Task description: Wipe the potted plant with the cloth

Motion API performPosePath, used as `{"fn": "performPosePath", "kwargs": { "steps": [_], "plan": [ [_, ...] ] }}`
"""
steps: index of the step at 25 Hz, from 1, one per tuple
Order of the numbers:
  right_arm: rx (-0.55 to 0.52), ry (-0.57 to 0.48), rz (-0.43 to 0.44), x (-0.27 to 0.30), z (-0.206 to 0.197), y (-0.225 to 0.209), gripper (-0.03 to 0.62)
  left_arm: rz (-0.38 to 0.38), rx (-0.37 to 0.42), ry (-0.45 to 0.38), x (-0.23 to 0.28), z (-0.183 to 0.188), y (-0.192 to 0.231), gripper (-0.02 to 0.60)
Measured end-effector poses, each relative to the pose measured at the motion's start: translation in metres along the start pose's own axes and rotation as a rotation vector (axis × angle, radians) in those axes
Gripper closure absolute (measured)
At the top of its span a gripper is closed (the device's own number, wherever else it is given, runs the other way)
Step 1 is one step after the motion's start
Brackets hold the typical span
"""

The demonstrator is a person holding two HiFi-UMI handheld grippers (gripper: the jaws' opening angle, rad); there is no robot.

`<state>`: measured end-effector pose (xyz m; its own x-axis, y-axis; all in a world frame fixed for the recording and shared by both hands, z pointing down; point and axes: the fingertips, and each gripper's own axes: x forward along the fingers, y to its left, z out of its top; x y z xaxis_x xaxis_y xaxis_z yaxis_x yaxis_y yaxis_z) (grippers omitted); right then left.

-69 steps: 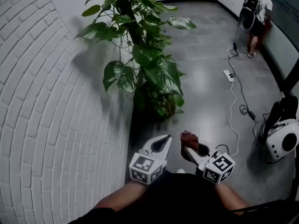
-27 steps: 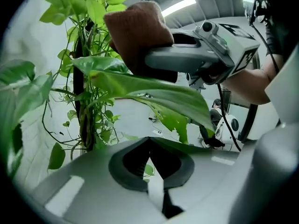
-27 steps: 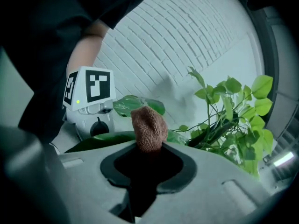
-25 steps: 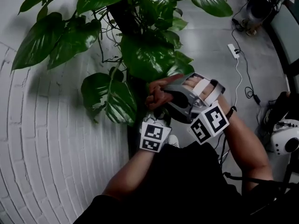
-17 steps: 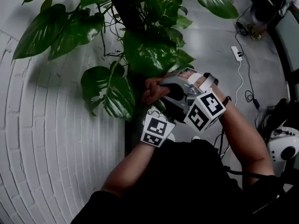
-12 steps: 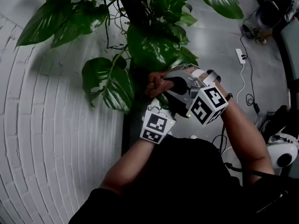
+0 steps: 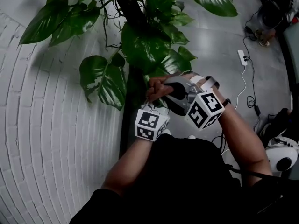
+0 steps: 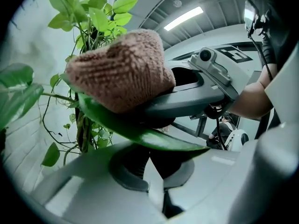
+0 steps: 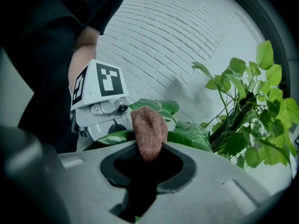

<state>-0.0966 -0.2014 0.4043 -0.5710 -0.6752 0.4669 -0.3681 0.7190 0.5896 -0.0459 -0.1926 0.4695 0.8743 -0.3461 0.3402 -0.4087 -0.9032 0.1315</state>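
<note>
The potted plant [image 7: 147, 45] fills the top of the head view with large glossy green leaves. My right gripper [image 7: 162, 90] is shut on a brown knitted cloth [image 7: 155, 85], which sticks out between its jaws [image 9: 148, 129]. The cloth [image 8: 117, 69] rests on top of one long leaf [image 8: 140, 130]. My left gripper [image 7: 156, 110] sits just under that leaf, jaws together with nothing between them, and its marker cube [image 7: 150, 123] shows below the right gripper. In the right gripper view the left gripper [image 9: 100, 101] lies behind the cloth, beside the leaf [image 9: 187, 135].
A white brick wall [image 7: 51, 143] curves along the left, close to the plant. On the grey floor at the right lie a power strip with its cable [image 7: 243, 57] and a white device [image 7: 282, 155]. A person [image 7: 274, 6] stands far off at the top right.
Both grippers have risen from low by the floor up into the plant's leaves. Over the last second they stay together on the same leaf, shifting only slightly.
</note>
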Motion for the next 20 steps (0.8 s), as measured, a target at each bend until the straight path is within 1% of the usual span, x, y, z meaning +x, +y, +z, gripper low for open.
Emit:
{"fn": "performPosePath", "kwargs": {
  "steps": [4,11,16,20],
  "plan": [
    [0.019,-0.009,0.006,-0.009,-0.002,0.008,0.531,0.014,-0.038,-0.007,-0.001,0.000,-0.004,0.565],
    [0.057,-0.038,0.011,-0.022,-0.004,0.019,0.531,0.067,-0.080,-0.024,-0.005,0.002,0.000,0.565],
    [0.090,-0.054,0.012,-0.032,-0.006,0.030,0.531,0.074,-0.183,-0.054,-0.006,0.001,0.001,0.565],
    [0.133,-0.069,0.010,-0.041,-0.010,0.041,0.531,0.091,-0.191,-0.060,-0.010,0.000,-0.001,0.565]
  ]
}}
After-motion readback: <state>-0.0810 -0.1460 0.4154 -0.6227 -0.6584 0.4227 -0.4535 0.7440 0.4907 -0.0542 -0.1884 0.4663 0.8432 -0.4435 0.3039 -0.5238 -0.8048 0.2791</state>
